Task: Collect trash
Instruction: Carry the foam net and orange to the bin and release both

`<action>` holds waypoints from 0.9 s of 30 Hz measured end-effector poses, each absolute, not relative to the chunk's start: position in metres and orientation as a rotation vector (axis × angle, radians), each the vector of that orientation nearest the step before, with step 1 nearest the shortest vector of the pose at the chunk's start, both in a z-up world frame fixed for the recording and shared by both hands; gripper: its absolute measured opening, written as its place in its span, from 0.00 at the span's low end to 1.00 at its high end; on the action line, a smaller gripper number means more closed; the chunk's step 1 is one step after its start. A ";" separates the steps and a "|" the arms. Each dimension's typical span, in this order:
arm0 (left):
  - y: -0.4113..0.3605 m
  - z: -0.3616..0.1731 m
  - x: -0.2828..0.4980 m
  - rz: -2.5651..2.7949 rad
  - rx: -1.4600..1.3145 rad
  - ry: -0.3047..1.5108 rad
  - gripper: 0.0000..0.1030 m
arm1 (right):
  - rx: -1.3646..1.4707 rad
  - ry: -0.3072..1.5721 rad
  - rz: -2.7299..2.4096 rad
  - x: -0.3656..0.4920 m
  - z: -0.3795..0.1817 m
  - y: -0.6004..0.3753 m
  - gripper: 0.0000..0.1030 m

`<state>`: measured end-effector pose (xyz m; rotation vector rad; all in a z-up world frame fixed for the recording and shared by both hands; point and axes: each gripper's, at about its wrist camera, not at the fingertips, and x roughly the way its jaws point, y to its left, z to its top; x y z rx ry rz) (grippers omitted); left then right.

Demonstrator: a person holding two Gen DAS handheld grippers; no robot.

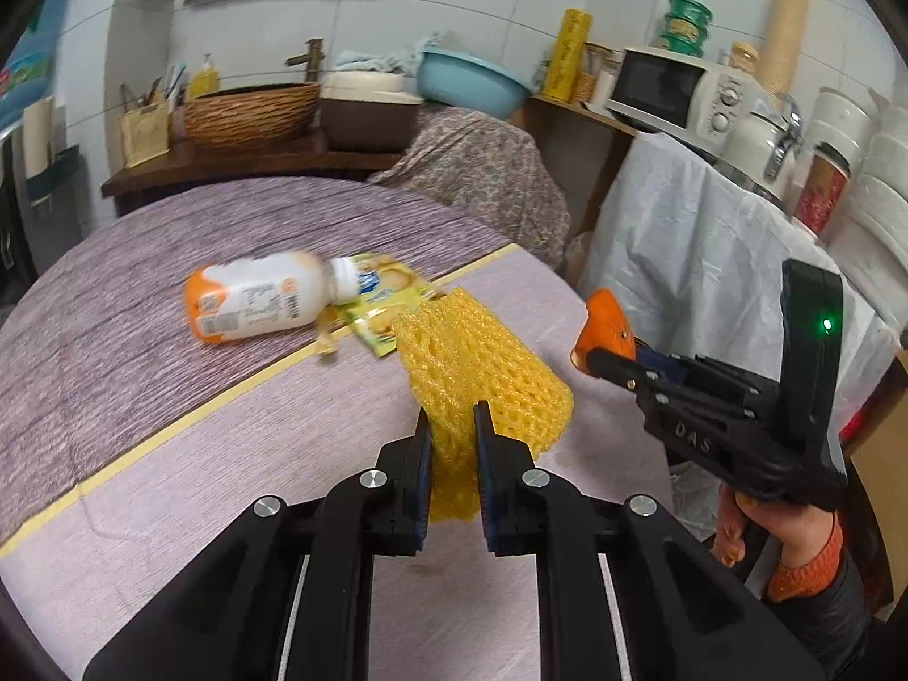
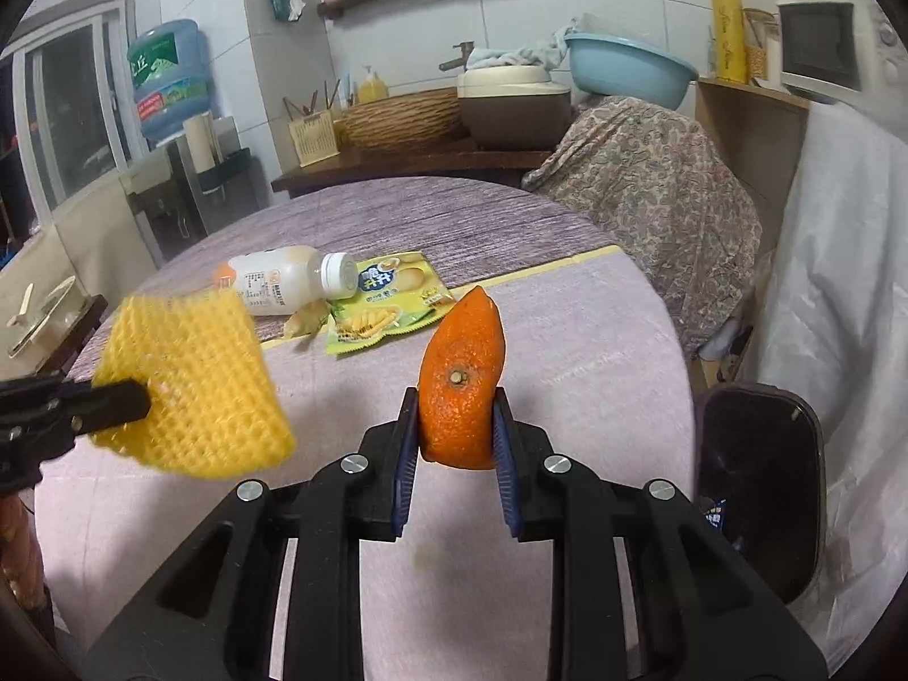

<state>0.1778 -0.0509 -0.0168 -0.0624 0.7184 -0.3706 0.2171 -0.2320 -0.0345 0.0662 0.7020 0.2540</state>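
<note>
The left gripper (image 1: 451,425) is pinching a yellow foam net (image 1: 482,363) between its fingers (image 1: 423,442), holding it above the bench (image 1: 170,482). The right gripper (image 2: 454,414) is clamping an orange peel (image 2: 462,380) the same way. Farther back, a white bottle (image 2: 284,278) is lying on its side, touching a green snack wrapper (image 2: 386,301). A dark bin (image 2: 760,482) is standing beside the bench's right edge.

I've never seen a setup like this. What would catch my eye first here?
Probably the two bright pieces held up over the round table: the left gripper pinches a yellow foam fruit net, and the right gripper clamps a piece of orange peel. Behind them on the table lie a toppled milk bottle and a yellow-green snack wrapper.
</note>
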 end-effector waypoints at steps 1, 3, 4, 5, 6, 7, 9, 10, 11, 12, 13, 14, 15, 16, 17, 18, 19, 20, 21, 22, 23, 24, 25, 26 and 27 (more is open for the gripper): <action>-0.058 -0.015 0.178 -0.385 -0.051 0.716 0.14 | 0.075 0.697 0.245 0.211 -0.034 -0.238 0.24; -0.075 -0.011 0.181 -0.417 -0.033 0.709 0.14 | 0.096 0.690 0.221 0.199 -0.034 -0.255 0.24; -0.082 -0.010 0.183 -0.430 -0.027 0.707 0.14 | 0.099 0.688 0.210 0.196 -0.035 -0.262 0.24; -0.092 -0.009 0.185 -0.449 -0.017 0.707 0.14 | 0.101 0.686 0.191 0.191 -0.035 -0.270 0.24; -0.102 -0.009 0.188 -0.465 -0.009 0.707 0.14 | 0.105 0.683 0.166 0.186 -0.037 -0.280 0.24; -0.111 -0.009 0.190 -0.481 -0.002 0.708 0.14 | 0.112 0.682 0.145 0.182 -0.039 -0.289 0.24; -0.127 -0.010 0.195 -0.506 0.017 0.710 0.14 | 0.131 0.686 0.106 0.175 -0.043 -0.308 0.24; -0.135 -0.010 0.197 -0.518 0.026 0.712 0.14 | 0.140 0.688 0.082 0.172 -0.046 -0.319 0.24; -0.145 -0.011 0.201 -0.532 0.033 0.715 0.14 | 0.147 0.690 0.063 0.170 -0.048 -0.326 0.24; -0.153 -0.012 0.204 -0.542 0.036 0.719 0.14 | 0.160 0.693 0.034 0.168 -0.052 -0.337 0.24; -0.159 -0.013 0.207 -0.554 0.038 0.724 0.14 | 0.169 0.698 0.010 0.167 -0.055 -0.347 0.24; -0.168 -0.014 0.211 -0.568 0.038 0.732 0.14 | 0.177 0.702 -0.013 0.166 -0.059 -0.356 0.24; -0.175 -0.016 0.214 -0.574 0.038 0.737 0.14 | 0.188 0.709 -0.041 0.165 -0.064 -0.366 0.24; -0.181 -0.017 0.217 -0.580 0.042 0.741 0.14 | 0.193 0.717 -0.064 0.166 -0.069 -0.374 0.24; -0.189 -0.018 0.222 -0.586 0.044 0.748 0.14 | 0.196 0.727 -0.086 0.167 -0.074 -0.382 0.24; -0.195 -0.020 0.226 -0.592 0.042 0.756 0.14 | 0.200 0.740 -0.112 0.169 -0.082 -0.391 0.24; -0.202 -0.022 0.232 -0.601 0.038 0.767 0.14 | 0.208 0.753 -0.131 0.172 -0.090 -0.399 0.24; -0.208 -0.024 0.235 -0.606 0.039 0.775 0.14 | 0.216 0.776 -0.150 0.176 -0.101 -0.407 0.24; -0.215 -0.026 0.239 -0.610 0.041 0.784 0.14 | 0.222 0.791 -0.164 0.180 -0.108 -0.413 0.24; -0.221 -0.028 0.242 -0.614 0.044 0.790 0.14 | 0.228 0.804 -0.178 0.183 -0.117 -0.420 0.24; -0.229 -0.031 0.246 -0.619 0.052 0.798 0.14 | 0.236 0.825 -0.194 0.188 -0.127 -0.427 0.24; -0.236 -0.033 0.249 -0.623 0.060 0.803 0.14 | 0.242 0.840 -0.200 0.191 -0.134 -0.431 0.24; -0.242 -0.036 0.252 -0.624 0.070 0.807 0.14 | 0.246 0.849 -0.206 0.195 -0.140 -0.435 0.24; -0.250 -0.039 0.255 -0.624 0.081 0.812 0.14 | 0.249 0.854 -0.214 0.197 -0.146 -0.439 0.25; -0.255 -0.042 0.258 -0.624 0.089 0.820 0.14 | 0.250 0.864 -0.226 0.200 -0.153 -0.444 0.25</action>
